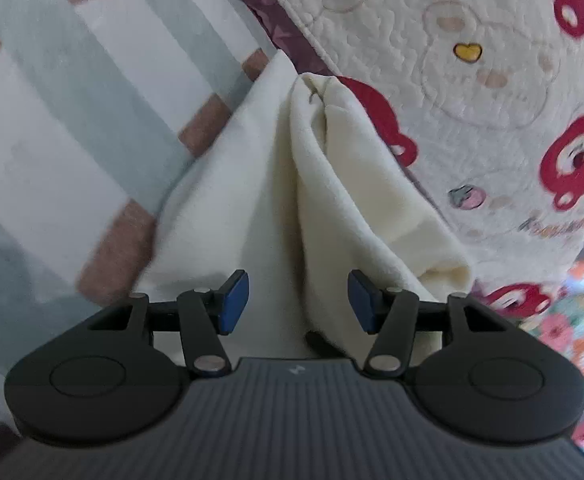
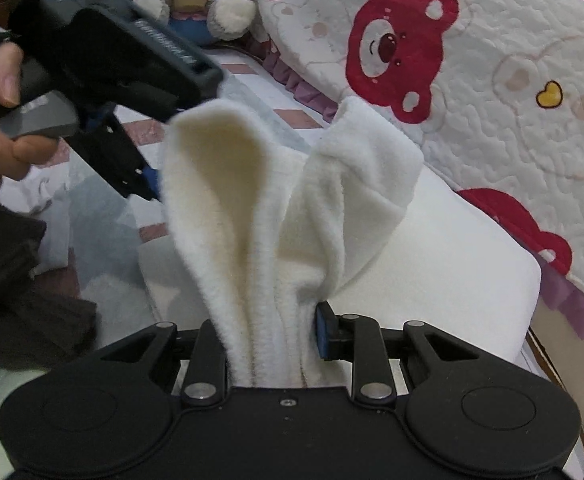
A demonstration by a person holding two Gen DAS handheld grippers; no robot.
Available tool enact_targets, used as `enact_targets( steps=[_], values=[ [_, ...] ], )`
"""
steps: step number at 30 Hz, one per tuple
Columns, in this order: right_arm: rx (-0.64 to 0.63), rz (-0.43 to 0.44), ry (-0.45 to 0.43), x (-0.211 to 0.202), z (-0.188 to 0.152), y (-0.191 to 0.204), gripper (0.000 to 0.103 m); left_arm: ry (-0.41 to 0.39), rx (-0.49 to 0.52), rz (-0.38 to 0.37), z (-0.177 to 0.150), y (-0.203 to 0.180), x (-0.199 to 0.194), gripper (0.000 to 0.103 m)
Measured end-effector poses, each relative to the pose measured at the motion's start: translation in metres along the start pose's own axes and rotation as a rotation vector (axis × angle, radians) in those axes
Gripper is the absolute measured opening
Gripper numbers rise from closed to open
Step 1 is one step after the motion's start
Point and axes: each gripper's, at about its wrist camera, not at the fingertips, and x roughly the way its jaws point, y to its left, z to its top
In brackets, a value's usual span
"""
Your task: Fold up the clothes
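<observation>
Left gripper (image 1: 297, 300): jaws apart, blue pads clear of the cloth.
Cream fleece garment (image 2: 252, 208): bunched upright on the checked bedsheet (image 1: 52, 92), beside a bear-print quilt (image 2: 511, 80).
Right gripper (image 2: 276, 336): clamped on the fleece.

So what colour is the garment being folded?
Cream-white fleece garment; clearest in the right wrist view.

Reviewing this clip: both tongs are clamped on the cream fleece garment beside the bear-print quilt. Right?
Not quite. Only the right tongs clamp the cream fleece garment. The left wrist view shows the left tongs open, pads clear of the fabric. The bear-print quilt does lie beside it.
</observation>
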Motion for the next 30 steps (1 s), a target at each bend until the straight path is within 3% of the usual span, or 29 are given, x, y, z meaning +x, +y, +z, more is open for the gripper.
enact_targets(
  steps=[2,6,8,10,12,15,18,21,26,30],
  values=[
    [0.035,0.060,-0.011,-0.011,0.001,-0.003,0.032,-0.005,-0.009,-0.005,0.002,0.002,-0.001,0.053],
    [0.143,0.268,-0.052,-0.038,0.004,-0.022,0.035,-0.012,0.018,0.029,0.004,0.000,-0.003,0.054],
    [0.196,0.292,-0.114,-0.056,0.007,-0.043,0.035,-0.018,0.017,0.030,0.004,0.001,-0.004,0.053],
    [0.344,0.303,-0.179,-0.067,0.010,-0.076,0.035,-0.055,0.018,0.032,0.004,0.000,-0.011,0.053],
    [0.461,0.281,-0.209,-0.072,0.006,-0.102,0.035,-0.117,0.081,0.050,0.006,-0.008,-0.024,0.054],
    [0.481,0.094,-0.106,-0.065,-0.008,-0.116,0.037,-0.179,0.155,0.046,0.009,-0.017,-0.038,0.057],
    [0.469,-0.002,-0.011,-0.051,-0.035,-0.110,0.037,-0.130,0.114,-0.015,0.011,-0.012,-0.035,0.063],
    [0.485,0.011,0.033,-0.039,-0.059,-0.094,0.037,-0.037,0.108,0.104,0.008,-0.007,-0.020,0.065],
    [0.457,0.043,0.039,-0.034,-0.076,-0.071,0.038,-0.065,0.165,0.208,0.006,-0.009,-0.011,0.065],
    [0.550,0.040,0.005,-0.047,-0.095,-0.076,0.042,-0.087,0.228,0.241,0.005,-0.019,-0.003,0.071]
  ],
)
